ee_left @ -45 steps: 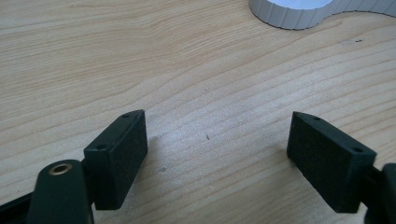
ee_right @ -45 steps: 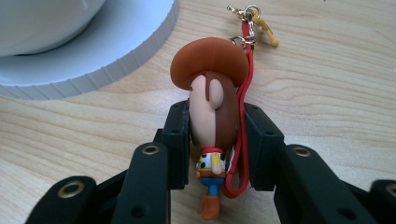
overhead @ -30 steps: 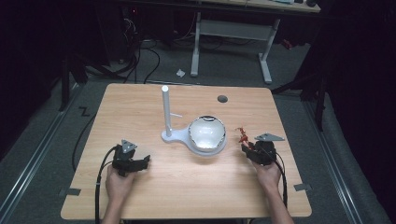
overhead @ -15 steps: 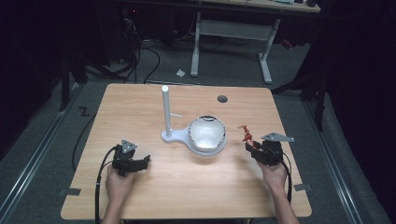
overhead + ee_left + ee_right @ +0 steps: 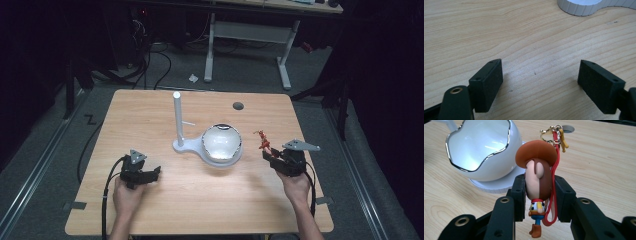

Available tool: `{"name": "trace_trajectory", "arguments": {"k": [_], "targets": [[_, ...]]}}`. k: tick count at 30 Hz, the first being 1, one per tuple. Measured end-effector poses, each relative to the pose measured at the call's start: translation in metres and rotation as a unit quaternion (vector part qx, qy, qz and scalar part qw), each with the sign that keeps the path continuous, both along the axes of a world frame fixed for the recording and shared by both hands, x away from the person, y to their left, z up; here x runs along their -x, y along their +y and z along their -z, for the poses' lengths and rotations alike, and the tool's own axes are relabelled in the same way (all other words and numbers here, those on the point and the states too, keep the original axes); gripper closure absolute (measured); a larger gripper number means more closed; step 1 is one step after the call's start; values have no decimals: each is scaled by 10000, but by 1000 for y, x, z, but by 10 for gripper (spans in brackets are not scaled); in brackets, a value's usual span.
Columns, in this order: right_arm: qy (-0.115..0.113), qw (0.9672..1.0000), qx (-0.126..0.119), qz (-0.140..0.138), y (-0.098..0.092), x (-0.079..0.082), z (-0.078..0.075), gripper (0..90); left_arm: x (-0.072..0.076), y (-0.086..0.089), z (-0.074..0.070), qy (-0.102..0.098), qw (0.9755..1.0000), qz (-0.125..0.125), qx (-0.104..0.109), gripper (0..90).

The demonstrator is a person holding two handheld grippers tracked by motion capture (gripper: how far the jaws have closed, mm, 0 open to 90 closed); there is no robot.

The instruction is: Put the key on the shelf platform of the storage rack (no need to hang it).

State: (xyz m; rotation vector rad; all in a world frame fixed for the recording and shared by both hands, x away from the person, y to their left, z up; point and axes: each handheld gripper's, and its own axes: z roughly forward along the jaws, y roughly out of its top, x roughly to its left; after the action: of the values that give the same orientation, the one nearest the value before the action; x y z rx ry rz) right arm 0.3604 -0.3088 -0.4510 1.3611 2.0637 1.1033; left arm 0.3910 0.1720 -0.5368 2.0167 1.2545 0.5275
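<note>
A pale wooden counter (image 5: 150,115) in a dim lab carries a white stand (image 5: 178,125) with an upright post and a thin side peg, and beside its base, touching it, a glossy white apple-shaped dish (image 5: 222,145) with a chrome rim. At the counter's near edge a person works two hand-held grippers. The left gripper (image 5: 150,174) rests low on the wood, fingers (image 5: 486,80) spread wide with nothing between them, the stand's ribbed base just ahead in the left gripper view. The right gripper (image 5: 266,156) is lifted off the surface just right of the dish, its fingers (image 5: 520,195) clenched on the head of a cowboy figurine keychain (image 5: 537,175). The figurine sits upright in the grip, brown hat on top and boots dangling below, a red cord running up its side to a gold clasp (image 5: 554,130) above the hat. The stand's peg lies to the left of the held toy, beyond the dish, so the right hand, the nearer and the loaded one, would likely have to carry the clasp end across the dish to reach it.
</note>
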Motion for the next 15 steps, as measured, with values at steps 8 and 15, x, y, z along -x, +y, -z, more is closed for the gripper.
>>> {"name": "trace_trajectory", "arguments": {"k": [8,15], "targets": [[-91,9999,-41,-141,4,3,-11,662,0,0,0,8,10000,1,5,208],[-149,9995,-105,-258,8,4,-19,662,0,0,0,0,10000,0,1,208]]}}
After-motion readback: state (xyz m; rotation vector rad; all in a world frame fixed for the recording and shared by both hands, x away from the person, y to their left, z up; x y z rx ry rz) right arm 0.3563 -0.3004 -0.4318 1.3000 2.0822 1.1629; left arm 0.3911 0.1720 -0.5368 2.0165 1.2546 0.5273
